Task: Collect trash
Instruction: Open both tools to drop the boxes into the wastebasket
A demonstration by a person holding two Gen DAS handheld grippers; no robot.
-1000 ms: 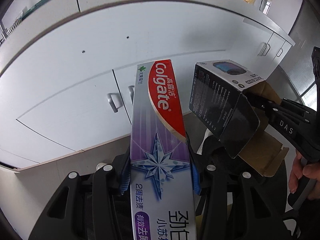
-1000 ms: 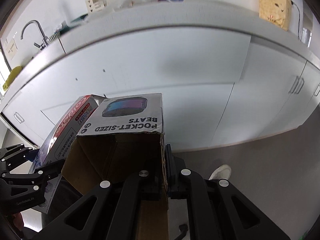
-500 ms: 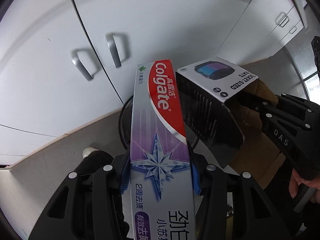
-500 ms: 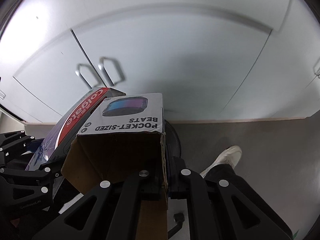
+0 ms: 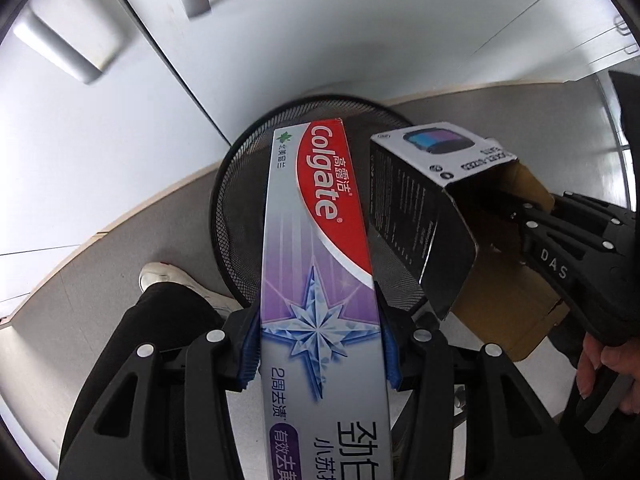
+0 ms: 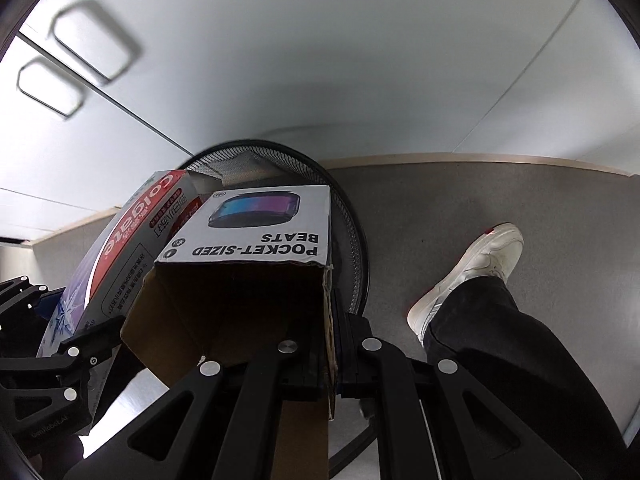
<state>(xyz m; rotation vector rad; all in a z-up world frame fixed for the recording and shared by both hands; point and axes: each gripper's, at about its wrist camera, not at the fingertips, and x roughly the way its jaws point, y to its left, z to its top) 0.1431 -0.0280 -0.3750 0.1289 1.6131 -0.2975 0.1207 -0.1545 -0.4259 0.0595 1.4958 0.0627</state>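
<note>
The left gripper [image 5: 318,344] clamps the long purple-and-red cardboard toothpaste box [image 5: 320,264] half-open; the right gripper [image 6: 334,344] pinches the black-and-white speaker carton's [image 6: 256,248] wall nearly shut, both poised over the black wire-mesh wastebasket [image 5: 240,184] for release.

Both grippers point down over the wire bin [image 5: 236,184], which stands on the floor [image 6: 500,196] right against the cabinet doors [image 5: 280,40]. Toothpaste box [image 5: 320,248] in the left gripper [image 5: 320,344], speaker box [image 6: 256,236] just beside it on its right, one wall pinched in the right gripper [image 6: 334,352]. A shoe [image 6: 468,276] on the floor either side of the bin.
</note>
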